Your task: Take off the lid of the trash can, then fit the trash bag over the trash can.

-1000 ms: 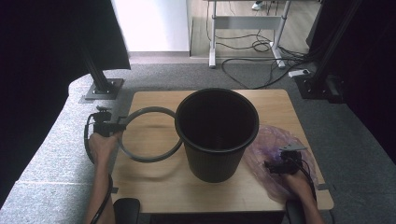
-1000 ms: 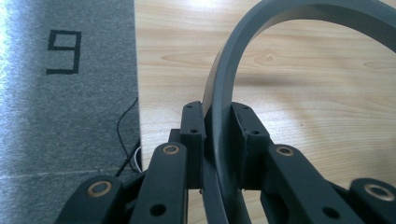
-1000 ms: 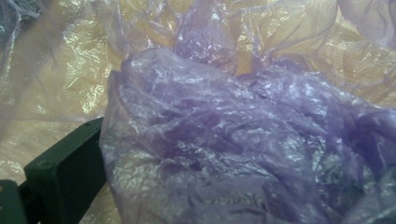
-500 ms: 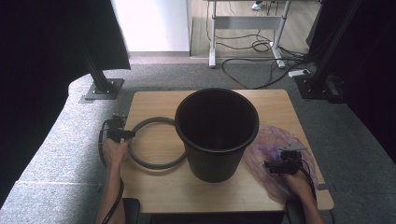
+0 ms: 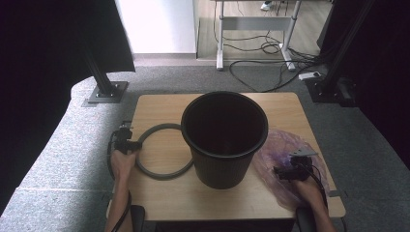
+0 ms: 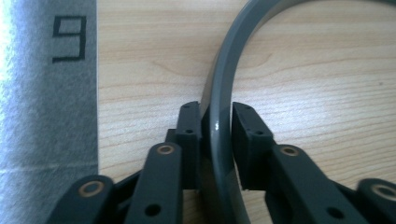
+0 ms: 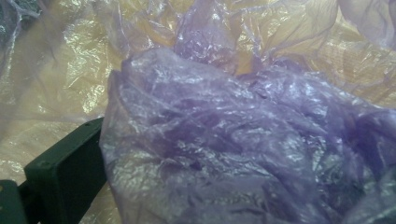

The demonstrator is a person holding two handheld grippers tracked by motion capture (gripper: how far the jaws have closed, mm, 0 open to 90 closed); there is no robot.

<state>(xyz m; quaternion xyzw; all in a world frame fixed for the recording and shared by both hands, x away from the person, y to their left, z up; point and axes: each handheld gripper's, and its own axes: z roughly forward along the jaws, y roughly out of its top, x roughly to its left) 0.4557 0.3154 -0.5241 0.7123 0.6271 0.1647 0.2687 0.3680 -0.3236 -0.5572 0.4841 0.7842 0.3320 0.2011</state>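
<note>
Ring [image 6: 219, 116] sits right between the left fingers [image 6: 189, 135], just easing apart; right fingers [image 7: 65, 172] look buried in bag [image 7: 224, 154], grip unclear.

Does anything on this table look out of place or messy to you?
The bin's parts are scattered. The grey ring lies flat on the table beside the black bin rather than on its rim, with the left hand-held gripper straddling it. The purple bag lies crumpled on the bin's other side, not lining it.

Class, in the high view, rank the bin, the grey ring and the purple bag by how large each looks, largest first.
1. Bin
2. Bag and ring: alike in spread, and the bin hides part of each, so their order is unsure.
</note>
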